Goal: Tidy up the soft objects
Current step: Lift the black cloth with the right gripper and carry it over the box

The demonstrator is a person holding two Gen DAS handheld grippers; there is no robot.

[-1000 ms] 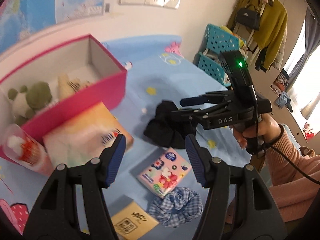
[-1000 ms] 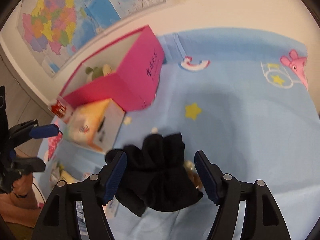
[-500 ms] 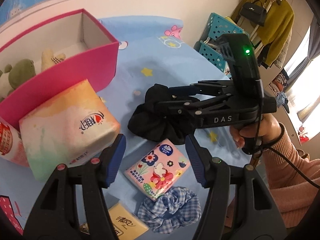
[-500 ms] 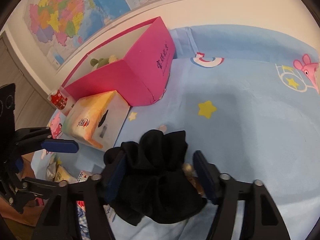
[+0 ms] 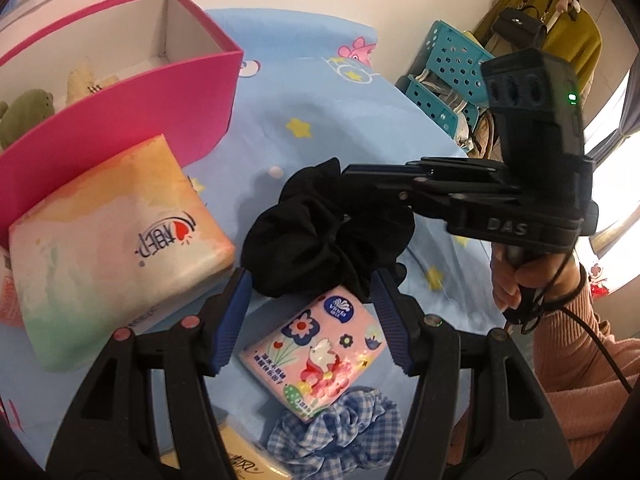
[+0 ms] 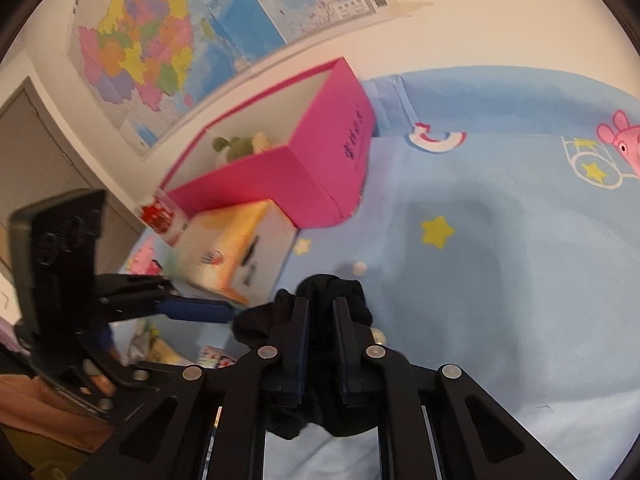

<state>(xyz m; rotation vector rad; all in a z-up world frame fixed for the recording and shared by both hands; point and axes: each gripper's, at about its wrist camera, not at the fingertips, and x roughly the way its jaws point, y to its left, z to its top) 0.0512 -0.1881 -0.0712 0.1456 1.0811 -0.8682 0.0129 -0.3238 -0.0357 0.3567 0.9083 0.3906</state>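
Observation:
A black scrunchie (image 5: 316, 228) lies on the blue bedsheet, and my right gripper (image 6: 322, 312) is shut on it, its black fabric (image 6: 344, 288) squeezed between the pads. In the left wrist view the right gripper (image 5: 352, 192) reaches in from the right onto the scrunchie. My left gripper (image 5: 312, 304) hangs open just above a pink flowered tissue pack (image 5: 320, 352), touching nothing. A blue checked scrunchie (image 5: 336, 428) lies below the pack. The pink box (image 5: 120, 92) at upper left holds a green plush toy (image 5: 24, 112).
A large pastel tissue pack (image 5: 108, 240) sits against the pink box's front. A yellow packet (image 5: 248, 460) lies at the bottom edge. Teal baskets (image 5: 444, 76) and hanging clothes stand beyond the bed at right. A map (image 6: 168, 32) covers the wall.
My right gripper's jaws closed onto the black scrunchie. My left gripper sank toward the flowered tissue pack, still open.

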